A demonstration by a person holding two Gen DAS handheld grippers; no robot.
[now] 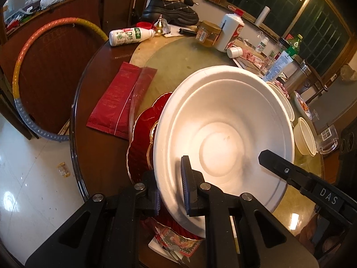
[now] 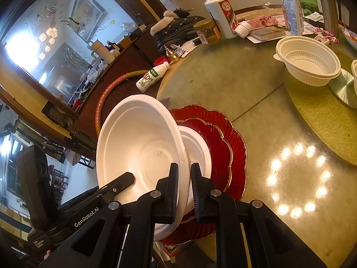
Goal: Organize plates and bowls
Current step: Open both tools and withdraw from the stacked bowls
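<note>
Cluttered round wooden desk beneath us, we hold the tilted white foam bowl over the scalloped red plates, left tool pinching its rim, right tool barely gripping, so slackening could drop it.

— Closest to the lens? Left gripper, jaws nipped onto the near rim of a white bowl; bowl tilted, hollow facing the camera.
— Under the bowl? Red scalloped plates, gold-edged, stacked on the round table; red packet lying just beside them.
— On the right? Right gripper, one black finger reaching over the bowl's far rim; grip itself not clear.
</note>
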